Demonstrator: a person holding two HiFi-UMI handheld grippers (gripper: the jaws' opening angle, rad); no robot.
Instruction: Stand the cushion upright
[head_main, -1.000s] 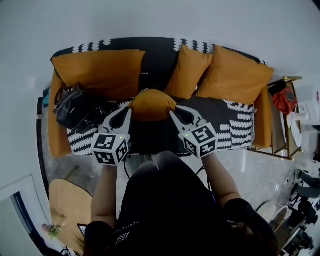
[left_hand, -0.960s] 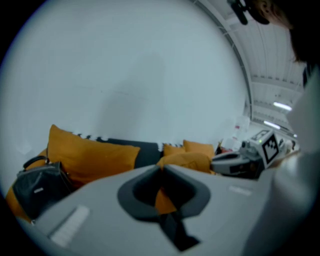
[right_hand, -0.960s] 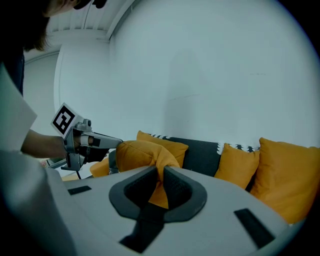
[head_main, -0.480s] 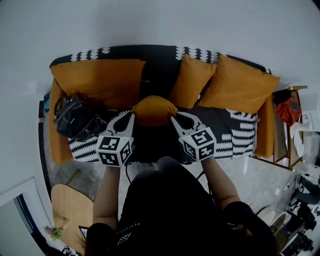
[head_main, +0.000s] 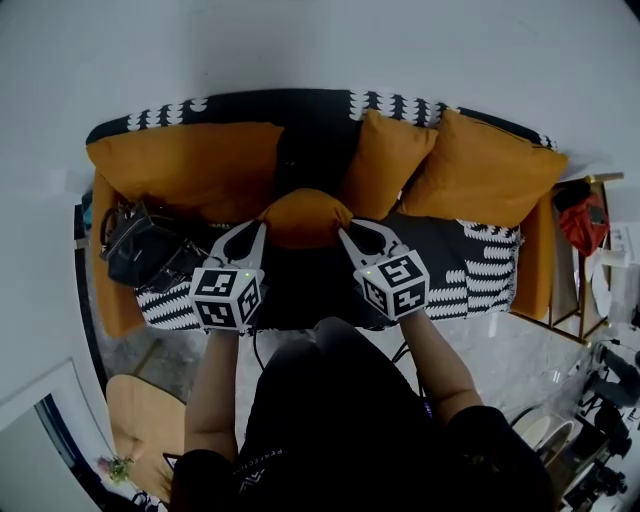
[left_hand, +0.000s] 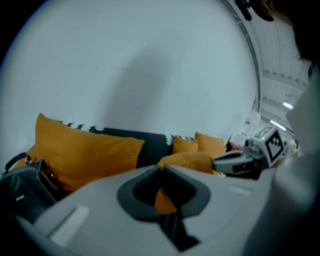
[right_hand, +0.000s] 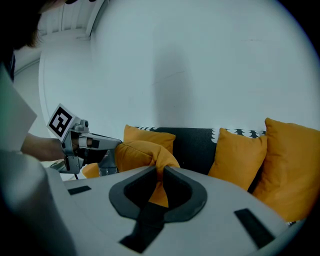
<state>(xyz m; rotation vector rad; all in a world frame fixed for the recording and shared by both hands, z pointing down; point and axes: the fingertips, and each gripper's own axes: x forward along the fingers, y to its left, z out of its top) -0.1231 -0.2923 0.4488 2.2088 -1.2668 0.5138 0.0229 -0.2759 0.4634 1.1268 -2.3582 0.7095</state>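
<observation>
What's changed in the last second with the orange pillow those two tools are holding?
The small orange fabric cushion, held by the left gripper and right gripper, has moved slightly further in over the black-and-white patterned sofa, towards its backrest. Unchanged: both grippers stay shut on its ends; the other orange cushions and black handbag lie as before.

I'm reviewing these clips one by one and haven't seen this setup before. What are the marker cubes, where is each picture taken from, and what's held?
No robot here: a person holds a two-jaw gripper in each hand; the marker cubes are part of them. One picture comes from a head camera looking down; the other two ride on the grippers. The left gripper and right gripper each pinch a corner of one orange cushion over a sofa. Three more cushions lean against its back, and a black handbag lies at its left end in the head view.
</observation>
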